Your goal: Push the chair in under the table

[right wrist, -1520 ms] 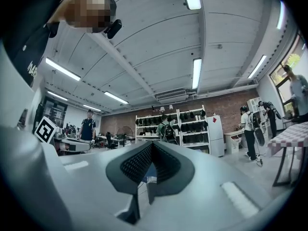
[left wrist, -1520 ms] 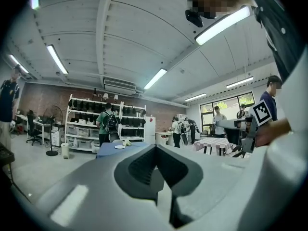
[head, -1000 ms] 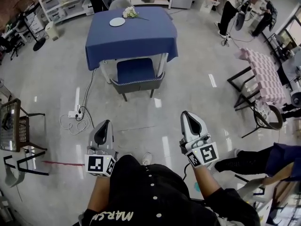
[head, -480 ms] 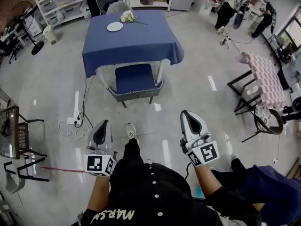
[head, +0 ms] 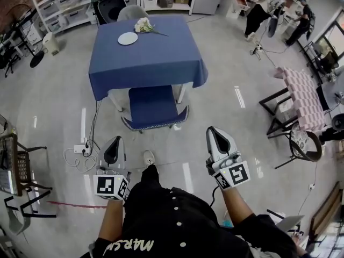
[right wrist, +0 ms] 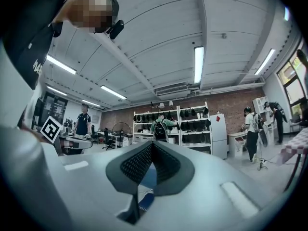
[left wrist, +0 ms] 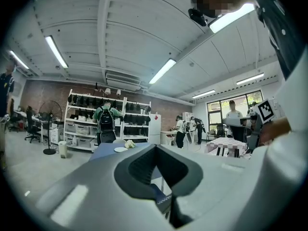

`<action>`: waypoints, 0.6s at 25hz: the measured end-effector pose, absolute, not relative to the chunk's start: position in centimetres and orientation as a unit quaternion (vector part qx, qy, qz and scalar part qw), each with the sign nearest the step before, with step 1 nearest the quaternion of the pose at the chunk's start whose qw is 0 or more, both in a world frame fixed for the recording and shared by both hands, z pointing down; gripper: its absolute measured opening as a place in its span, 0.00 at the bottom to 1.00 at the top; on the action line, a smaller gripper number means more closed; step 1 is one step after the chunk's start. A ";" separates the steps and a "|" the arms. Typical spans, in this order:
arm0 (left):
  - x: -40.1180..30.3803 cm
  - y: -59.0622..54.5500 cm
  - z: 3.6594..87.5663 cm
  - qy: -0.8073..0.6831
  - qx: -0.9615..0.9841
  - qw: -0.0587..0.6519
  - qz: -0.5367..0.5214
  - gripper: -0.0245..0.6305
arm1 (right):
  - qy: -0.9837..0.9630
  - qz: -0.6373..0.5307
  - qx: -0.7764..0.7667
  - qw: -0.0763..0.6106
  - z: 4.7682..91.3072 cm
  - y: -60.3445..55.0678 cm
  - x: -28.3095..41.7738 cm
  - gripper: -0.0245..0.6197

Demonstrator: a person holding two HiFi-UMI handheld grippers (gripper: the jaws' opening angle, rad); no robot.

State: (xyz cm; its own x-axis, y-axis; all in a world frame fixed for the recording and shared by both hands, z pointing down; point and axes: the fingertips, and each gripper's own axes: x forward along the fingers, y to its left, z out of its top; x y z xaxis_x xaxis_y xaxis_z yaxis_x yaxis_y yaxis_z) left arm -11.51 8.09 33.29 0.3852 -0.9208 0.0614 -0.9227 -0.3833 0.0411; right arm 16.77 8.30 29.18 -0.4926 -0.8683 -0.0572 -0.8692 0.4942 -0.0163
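None of the pushing is done yet, as I judge it. The blue-seated chair (head: 153, 107) stands at the near edge of the blue-clothed table (head: 156, 58), with most of its seat and its back sticking out from under the cloth. My left gripper (head: 114, 145) and right gripper (head: 215, 135) hang on that same near side, well apart from the table, jaws pressed together on nothing. The whole job is left: reach the chair's back and shove it under.

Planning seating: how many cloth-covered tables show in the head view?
2: the blue-clothed square table straight ahead, and the pink checked-cloth table at the right. Others may be out of frame.
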 end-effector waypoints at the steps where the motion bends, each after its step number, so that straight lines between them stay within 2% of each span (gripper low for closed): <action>1: -11.7 6.8 33.0 -0.553 0.832 0.033 0.014 0.04 | 0.863 0.006 -0.505 0.030 29.0 7.0 16.6 0.05; 15: -14.6 -8.4 30.8 -0.526 0.850 0.016 0.015 0.04 | 0.855 0.012 -0.517 0.046 26.8 -8.2 13.1 0.05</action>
State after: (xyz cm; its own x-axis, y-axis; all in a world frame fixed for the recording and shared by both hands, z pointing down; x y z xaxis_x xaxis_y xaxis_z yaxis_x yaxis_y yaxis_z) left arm -14.62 -8.41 30.83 0.4464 -0.8939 0.0418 -0.8948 -0.4463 0.0111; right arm 13.09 -8.16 26.81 -0.4616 -0.8823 -0.0917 -0.8846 0.4655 -0.0264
